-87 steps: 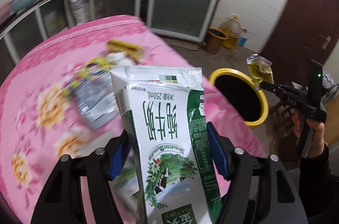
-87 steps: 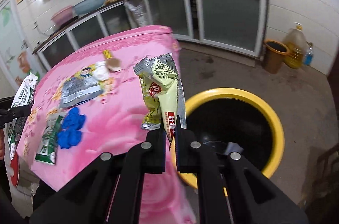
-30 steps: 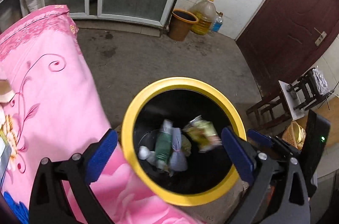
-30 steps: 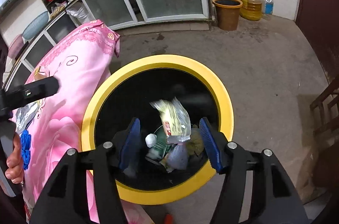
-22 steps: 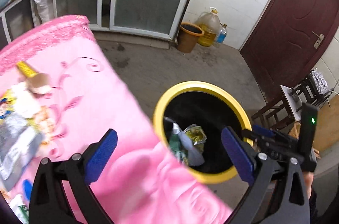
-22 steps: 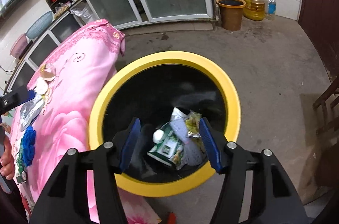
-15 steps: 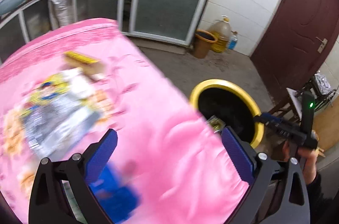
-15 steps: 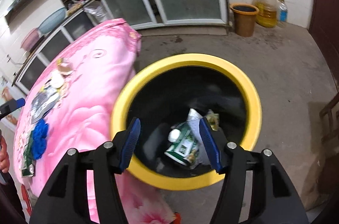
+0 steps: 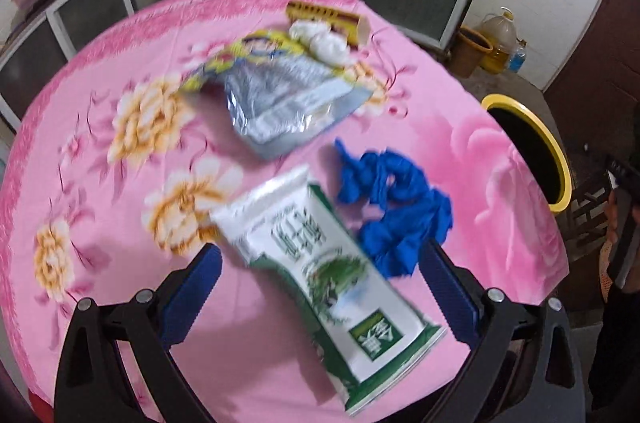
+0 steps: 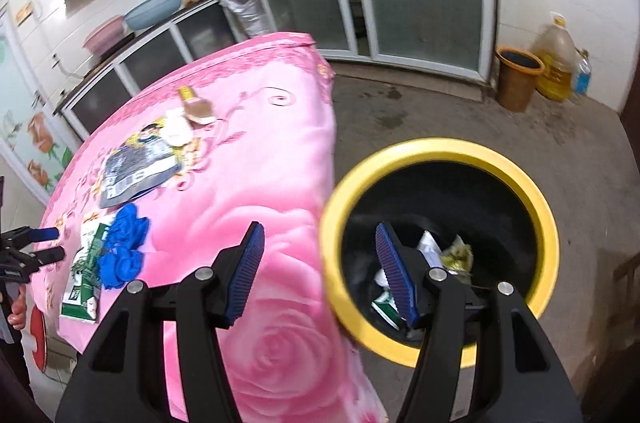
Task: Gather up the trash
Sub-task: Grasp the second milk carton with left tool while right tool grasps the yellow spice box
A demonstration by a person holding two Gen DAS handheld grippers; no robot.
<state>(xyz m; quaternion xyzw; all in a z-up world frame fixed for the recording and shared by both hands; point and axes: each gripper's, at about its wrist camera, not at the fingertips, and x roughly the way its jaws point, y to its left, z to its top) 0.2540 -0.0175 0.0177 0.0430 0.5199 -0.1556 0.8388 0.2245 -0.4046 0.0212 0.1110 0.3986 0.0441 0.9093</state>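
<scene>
My left gripper [image 9: 320,287] is open and empty, low over the pink table, with a white and green milk pouch [image 9: 324,263] lying flat between its blue pads. A crumpled blue glove [image 9: 394,201] lies just right of the pouch. A silver foil bag [image 9: 284,95], a white tissue wad [image 9: 322,41] and a yellow-brown wrapper [image 9: 328,19] lie farther back. My right gripper [image 10: 320,275] is open and empty beside the yellow-rimmed black bin [image 10: 440,151], which holds dropped wrappers [image 10: 440,255]. The same pouch [image 10: 84,271] and glove [image 10: 124,247] show in the right wrist view.
The pink flowered tablecloth [image 9: 120,71] hangs over the table edge next to the bin [image 9: 556,159]. Glass-front cabinets [image 10: 424,11] run along the back wall. An orange bucket [image 10: 518,75] and an oil jug [image 10: 556,59] stand on the concrete floor.
Both grippers have let their trash fall into the bin and now stand open. The left gripper has swung from over the bin back to the table, down over the second milk pouch.
</scene>
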